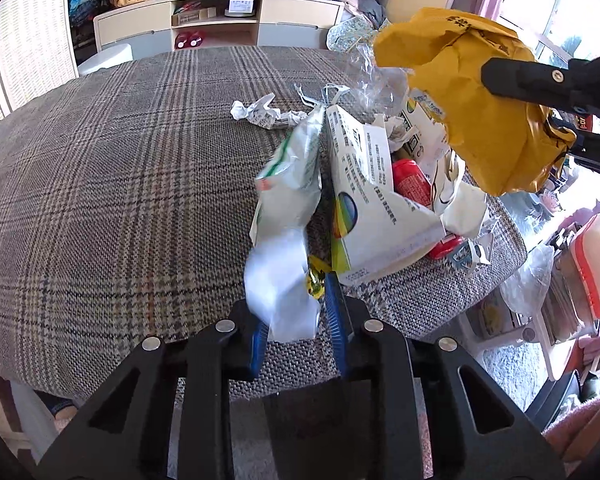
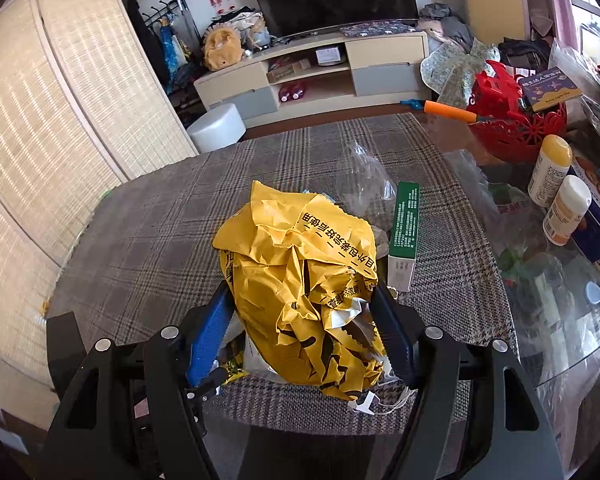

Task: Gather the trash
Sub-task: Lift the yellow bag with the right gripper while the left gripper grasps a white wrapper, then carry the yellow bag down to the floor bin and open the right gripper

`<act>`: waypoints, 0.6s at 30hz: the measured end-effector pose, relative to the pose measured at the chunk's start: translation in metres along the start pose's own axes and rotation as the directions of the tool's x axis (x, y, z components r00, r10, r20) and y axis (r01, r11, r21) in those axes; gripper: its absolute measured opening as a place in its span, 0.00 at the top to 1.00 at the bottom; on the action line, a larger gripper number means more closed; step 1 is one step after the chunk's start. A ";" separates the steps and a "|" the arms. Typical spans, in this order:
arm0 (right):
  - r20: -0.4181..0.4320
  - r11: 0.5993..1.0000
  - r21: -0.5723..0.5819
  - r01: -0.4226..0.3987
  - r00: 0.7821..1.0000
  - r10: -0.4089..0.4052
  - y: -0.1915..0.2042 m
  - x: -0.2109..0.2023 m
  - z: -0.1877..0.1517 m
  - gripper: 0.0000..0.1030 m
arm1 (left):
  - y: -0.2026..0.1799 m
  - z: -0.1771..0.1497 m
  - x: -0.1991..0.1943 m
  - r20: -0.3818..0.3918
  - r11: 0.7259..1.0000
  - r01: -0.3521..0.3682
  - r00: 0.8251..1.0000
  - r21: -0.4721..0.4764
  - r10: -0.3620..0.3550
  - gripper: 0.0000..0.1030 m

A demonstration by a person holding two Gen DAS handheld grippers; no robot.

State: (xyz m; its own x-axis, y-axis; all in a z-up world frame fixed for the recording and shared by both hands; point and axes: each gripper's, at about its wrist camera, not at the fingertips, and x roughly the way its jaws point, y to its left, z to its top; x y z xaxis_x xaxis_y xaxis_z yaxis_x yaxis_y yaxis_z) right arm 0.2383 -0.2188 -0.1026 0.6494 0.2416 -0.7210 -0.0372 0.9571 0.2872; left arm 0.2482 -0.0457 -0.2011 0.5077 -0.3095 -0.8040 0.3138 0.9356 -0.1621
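My right gripper (image 2: 304, 312) is shut on a crumpled yellow paper bag (image 2: 300, 288) and holds it above the plaid table; the bag also shows in the left wrist view (image 1: 476, 92), raised over a trash pile. My left gripper (image 1: 296, 308) is shut on a white plastic wrapper (image 1: 284, 264) near the table's front edge. The pile beside it holds a white carton (image 1: 376, 208), a red can (image 1: 412, 180) and clear plastic (image 1: 372, 76). A crumpled receipt (image 1: 260, 114) lies farther back. A green box (image 2: 404, 232) lies beyond the yellow bag.
The plaid-covered table (image 1: 120, 184) spreads to the left. On the glass part at the right stand two white bottles (image 2: 556, 188) and a red basket (image 2: 516, 124). A TV cabinet (image 2: 312, 76) and a woven screen (image 2: 40, 140) stand behind.
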 end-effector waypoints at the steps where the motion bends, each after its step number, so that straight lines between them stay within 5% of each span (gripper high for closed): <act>1: -0.003 1.000 0.001 0.000 1.000 0.000 0.000 -0.001 -0.003 0.32 | 0.000 -0.002 0.000 0.001 1.000 -0.004 1.000 0.002 0.004 0.79; 5: -0.009 1.000 0.009 0.000 1.000 0.000 -0.002 -0.006 -0.014 0.32 | 0.001 -0.008 -0.001 -0.005 1.000 0.004 1.000 -0.010 -0.004 0.93; 18: -0.021 1.000 -0.009 -0.005 1.000 0.004 0.013 -0.050 -0.063 0.33 | -0.013 -0.041 -0.060 0.061 1.000 0.006 0.998 -0.020 -0.005 0.97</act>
State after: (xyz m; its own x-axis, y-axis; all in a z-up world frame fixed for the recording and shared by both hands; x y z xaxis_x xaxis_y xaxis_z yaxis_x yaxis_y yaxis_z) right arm 0.1580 -0.2088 -0.1028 0.6331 0.2491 -0.7329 -0.0470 0.9574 0.2848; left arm 0.1806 -0.0326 -0.1744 0.5541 -0.3237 -0.7670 0.3007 0.9369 -0.1781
